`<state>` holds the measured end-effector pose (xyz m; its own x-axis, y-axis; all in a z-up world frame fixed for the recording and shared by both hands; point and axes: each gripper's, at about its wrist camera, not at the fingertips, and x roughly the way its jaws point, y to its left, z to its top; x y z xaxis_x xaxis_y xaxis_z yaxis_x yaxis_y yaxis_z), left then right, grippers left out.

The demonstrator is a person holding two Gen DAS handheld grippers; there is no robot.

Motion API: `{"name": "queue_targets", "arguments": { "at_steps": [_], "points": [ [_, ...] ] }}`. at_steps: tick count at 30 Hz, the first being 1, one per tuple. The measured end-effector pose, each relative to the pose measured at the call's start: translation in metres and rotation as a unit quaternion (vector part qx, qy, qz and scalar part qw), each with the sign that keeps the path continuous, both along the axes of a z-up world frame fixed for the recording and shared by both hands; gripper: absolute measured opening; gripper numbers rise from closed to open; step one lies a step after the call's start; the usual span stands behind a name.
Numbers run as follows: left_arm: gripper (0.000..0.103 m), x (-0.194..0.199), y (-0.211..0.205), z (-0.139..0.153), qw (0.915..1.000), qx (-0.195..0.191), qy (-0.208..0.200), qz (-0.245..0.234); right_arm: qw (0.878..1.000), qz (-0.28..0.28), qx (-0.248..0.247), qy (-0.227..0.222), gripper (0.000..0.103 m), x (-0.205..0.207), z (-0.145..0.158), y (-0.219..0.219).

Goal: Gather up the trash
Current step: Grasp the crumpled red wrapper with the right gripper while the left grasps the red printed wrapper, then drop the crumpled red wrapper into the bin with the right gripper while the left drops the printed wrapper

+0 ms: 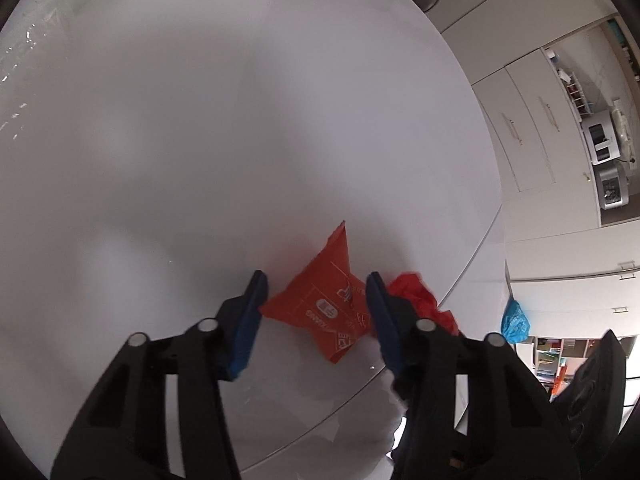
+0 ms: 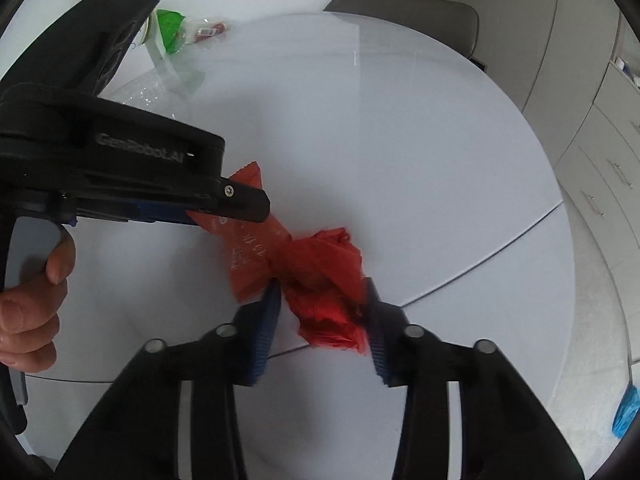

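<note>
Both jaws spread. Left gripper [image 1: 316, 292] straddling the flat orange wrapper [image 1: 324, 308] on the white table [image 1: 240, 120], long axis pointing away; right gripper [image 2: 322, 300] bracketing the crumpled red bag [image 2: 328, 280] — touching the wrapper (neither pinched yet).

An orange-red snack wrapper [image 1: 320, 300] lies flat on the white desk [image 1: 200, 140], a pointed corner sticking up and away, white print across its face, its edges crimped. Touching it on one side sits a crumpled red plastic wad [image 2: 324, 280], bunched and wrinkled, near a seam in the desk top. At the far edge of the desk lies clear plastic packaging [image 2: 160, 96], with a green wrapper [image 2: 170, 28] just beyond it.
</note>
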<state>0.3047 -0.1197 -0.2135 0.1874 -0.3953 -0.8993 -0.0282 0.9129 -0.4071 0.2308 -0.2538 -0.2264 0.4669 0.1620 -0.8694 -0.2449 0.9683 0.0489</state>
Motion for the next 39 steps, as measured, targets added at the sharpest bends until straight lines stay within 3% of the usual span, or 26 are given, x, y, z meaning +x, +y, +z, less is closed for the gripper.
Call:
{"name": "queue_targets", "arguments": {
  "at_steps": [10, 17, 21, 29, 32, 39],
  "points": [
    [0.037, -0.026, -0.020, 0.009, 0.9993, 0.023, -0.026, 0.011, 0.997, -0.071, 0.036, -0.012, 0.034, -0.052, 0.029, -0.046],
    [0.037, -0.090, -0.043, 0.051, 0.9950, 0.047, -0.078, -0.041, 0.987, -0.146, 0.057, -0.030, 0.034, -0.128, 0.065, -0.092],
    [0.037, -0.138, -0.058, 0.078, 0.9892, 0.057, -0.095, -0.096, 0.980, -0.183, 0.062, -0.037, 0.034, -0.201, 0.083, -0.118],
    [0.037, -0.283, -0.127, 0.097, 0.9668, 0.049, -0.088, -0.235, 0.966, -0.255, 0.049, -0.020, 0.036, -0.345, 0.090, -0.147],
    [0.037, -0.341, -0.164, 0.099, 0.9482, 0.050, -0.098, -0.298, 0.958, -0.283, 0.053, -0.003, 0.036, -0.396, 0.076, -0.153],
    [0.037, -0.415, -0.203, 0.100, 0.9275, 0.054, -0.108, -0.354, 0.950, -0.301, 0.063, 0.044, 0.036, -0.445, 0.028, -0.147]
  ]
}}
